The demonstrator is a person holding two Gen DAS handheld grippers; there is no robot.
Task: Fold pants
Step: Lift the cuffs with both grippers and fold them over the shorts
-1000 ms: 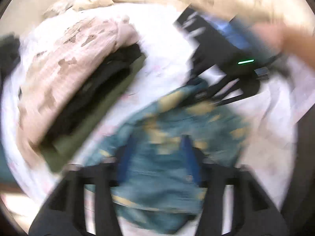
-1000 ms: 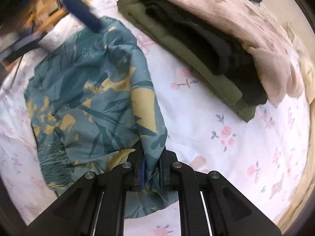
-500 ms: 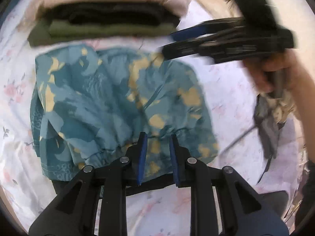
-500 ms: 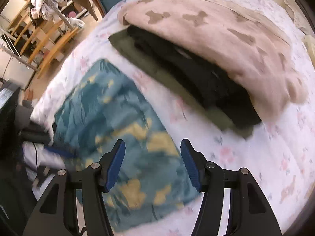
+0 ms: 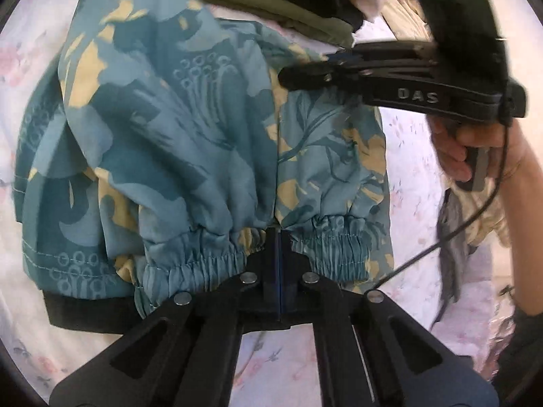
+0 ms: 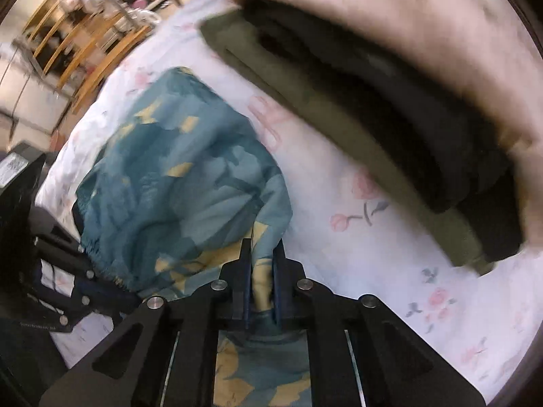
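The teal pants with yellow leaf print (image 5: 190,129) lie bunched on the floral bedsheet (image 5: 417,156). My left gripper (image 5: 279,237) is shut on their elastic waistband at the near edge. My right gripper (image 6: 262,254) is shut on a fold of the same pants (image 6: 176,183); it also shows in the left wrist view (image 5: 390,81), reaching in from the right over the far side of the pants, held by a hand (image 5: 475,149).
A stack of folded clothes, olive (image 6: 339,115), black and beige (image 6: 424,20), lies on the sheet just beyond the pants. A dark item (image 5: 85,312) sticks out under the pants' near left. Wooden chairs (image 6: 88,44) stand past the bed edge.
Both grippers were open half a second ago and have closed on the pants. The left one moved forward onto the waistband; the right one took a fold on the far side.
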